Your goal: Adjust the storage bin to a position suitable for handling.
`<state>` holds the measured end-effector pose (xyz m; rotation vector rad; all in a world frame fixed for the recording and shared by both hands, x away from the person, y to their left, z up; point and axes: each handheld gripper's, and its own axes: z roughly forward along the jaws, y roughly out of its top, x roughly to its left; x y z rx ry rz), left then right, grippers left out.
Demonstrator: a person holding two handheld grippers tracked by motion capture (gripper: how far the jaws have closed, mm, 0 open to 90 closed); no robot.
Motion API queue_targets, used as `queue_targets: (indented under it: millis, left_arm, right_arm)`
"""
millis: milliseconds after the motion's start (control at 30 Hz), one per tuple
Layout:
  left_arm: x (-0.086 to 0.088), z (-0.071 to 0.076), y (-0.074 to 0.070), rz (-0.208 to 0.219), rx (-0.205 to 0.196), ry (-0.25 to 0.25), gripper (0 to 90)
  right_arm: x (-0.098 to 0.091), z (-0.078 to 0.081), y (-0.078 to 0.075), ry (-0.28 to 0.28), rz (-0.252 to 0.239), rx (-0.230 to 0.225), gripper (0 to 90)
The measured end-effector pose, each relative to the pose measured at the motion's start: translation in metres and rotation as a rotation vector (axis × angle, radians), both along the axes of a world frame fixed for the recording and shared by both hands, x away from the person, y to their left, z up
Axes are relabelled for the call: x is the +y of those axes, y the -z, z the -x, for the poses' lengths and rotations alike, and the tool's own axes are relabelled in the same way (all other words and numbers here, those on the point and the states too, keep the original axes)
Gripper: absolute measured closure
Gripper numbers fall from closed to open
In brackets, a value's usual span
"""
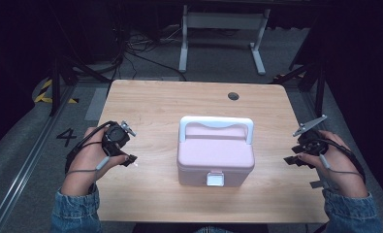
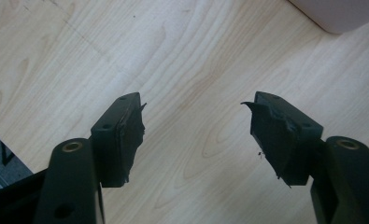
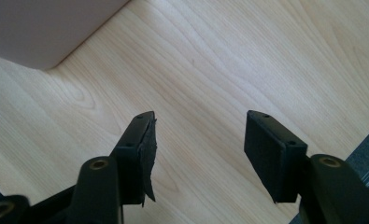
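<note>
Pink box (image 1: pixel 215 153) with white handle and front latch sits mid-tabletop, nearer the front edge, lid closed. Left gripper (image 1: pixel 129 144) hovers near the tabletop's left edge, jaws wide, nothing between them. Right gripper (image 1: pixel 294 146) at the right edge, jaws wide, empty too. Both well apart from the box. Wooden tabletop (image 1: pixel 150 104).

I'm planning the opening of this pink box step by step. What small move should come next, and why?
Probably bring the right gripper in toward the white latch on the pink box's front. The lid is down, the latch looks closed, and both grippers, the left gripper too, stand open and empty beside the box.
</note>
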<state>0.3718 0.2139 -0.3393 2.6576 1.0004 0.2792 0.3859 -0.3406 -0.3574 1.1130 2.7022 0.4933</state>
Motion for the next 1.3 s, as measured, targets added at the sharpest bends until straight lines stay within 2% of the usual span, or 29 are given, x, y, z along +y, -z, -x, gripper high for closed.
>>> queue_targets:
  millis: [67, 100, 133, 167, 200, 233, 300, 400, 433, 500, 533, 567, 600, 633, 667, 767, 800, 833, 900, 1067, 1167, 1233, 1300]
  left_arm:
    - [0.0, 0.0, -0.001, -0.016, -0.017, 0.025, 33.3]
    - [0.0, 0.0, -0.001, -0.016, -0.017, 0.025, 33.7]
    - [-0.001, 0.001, -0.002, -0.022, -0.021, 0.055, 33.7]
    - [-0.002, 0.002, -0.002, -0.007, -0.029, 0.079, 33.7]
    - [-0.004, 0.003, -0.003, 0.01, -0.042, 0.098, 33.7]
    - [-0.004, 0.003, -0.003, 0.01, -0.042, 0.098, 33.7]
    - [-0.006, 0.004, -0.005, 0.013, -0.061, 0.081, 33.7]
    - [-0.006, 0.003, -0.007, 0.032, -0.063, 0.041, 34.6]
    - [-0.006, 0.003, -0.007, 0.032, -0.063, 0.041, 36.4]
    - [-0.006, 0.003, -0.01, 0.048, -0.079, -0.002, 37.6]
    - [-0.006, 0.003, -0.013, 0.088, -0.091, -0.018, 39.0]
    - [-0.006, 0.003, -0.015, 0.115, -0.087, -0.019, 40.4]
    - [-0.006, 0.003, -0.015, 0.115, -0.087, -0.019, 41.0]
    - [-0.007, 0.004, -0.017, 0.15, -0.089, -0.004, 41.1]
    - [-0.008, 0.004, -0.018, 0.163, -0.089, 0.003, 41.4]
    - [-0.011, 0.004, -0.02, 0.174, -0.085, 0.016, 41.4]
    - [-0.015, 0.002, -0.021, 0.197, -0.091, 0.024, 41.4]
    - [-0.018, 0.0, -0.021, 0.207, -0.082, 0.037, 41.3]
    - [-0.025, -0.002, -0.022, 0.219, -0.09, 0.044, 40.2]
    - [-0.04, -0.006, -0.024, 0.21, -0.101, 0.055, 37.6]
    - [-0.047, -0.008, -0.025, 0.217, -0.098, 0.06, 37.3]
    - [-0.05, -0.01, -0.027, 0.247, -0.119, 0.042, 37.2]
    - [-0.055, -0.013, -0.028, 0.301, -0.15, 0.024, 36.0]
  right_arm:
    - [0.0, 0.0, -0.001, 0.029, -0.004, -0.029, 39.3]
    - [0.0, 0.0, -0.001, 0.029, -0.004, -0.029, 39.3]
    - [-0.001, 0.0, -0.001, 0.018, 0.022, -0.053, 38.4]
    - [0.0, 0.0, 0.0, -0.024, 0.076, -0.084, 34.9]
    - [0.001, 0.0, 0.001, -0.032, 0.072, -0.089, 35.0]
    - [0.001, 0.0, 0.001, -0.032, 0.072, -0.089, 35.0]
    - [0.002, 0.0, 0.002, -0.054, 0.075, -0.104, 33.3]
    - [0.004, 0.0, 0.002, -0.072, 0.088, -0.122, 33.3]
    - [0.004, 0.0, 0.002, -0.072, 0.088, -0.122, 33.3]
    - [0.004, 0.0, 0.003, -0.082, 0.09, -0.131, 35.8]
    - [0.004, -0.001, 0.002, -0.103, 0.107, -0.125, 39.7]
    - [0.003, -0.001, 0.001, -0.105, 0.107, -0.127, 40.0]
    - [0.003, -0.001, 0.001, -0.105, 0.107, -0.127, 40.0]
    - [0.003, -0.001, 0.0, -0.11, 0.101, -0.137, 42.6]
    - [0.002, -0.001, 0.0, -0.11, 0.092, -0.138, 42.6]
    - [0.001, 0.001, 0.001, -0.105, 0.041, -0.13, 43.6]
    - [0.0, 0.002, 0.002, -0.106, 0.027, -0.125, 43.8]
    - [0.0, 0.003, 0.003, -0.106, 0.013, -0.125, 43.4]
    - [-0.001, 0.005, 0.004, -0.1, -0.019, -0.117, 43.3]
    - [-0.006, 0.01, 0.004, -0.088, -0.032, -0.12, 42.8]
    - [-0.009, 0.014, 0.007, -0.051, -0.051, -0.098, 45.3]
    - [-0.01, 0.015, 0.009, -0.042, -0.063, -0.083, 44.8]
    - [-0.012, 0.016, 0.011, -0.032, -0.062, -0.084, 44.4]
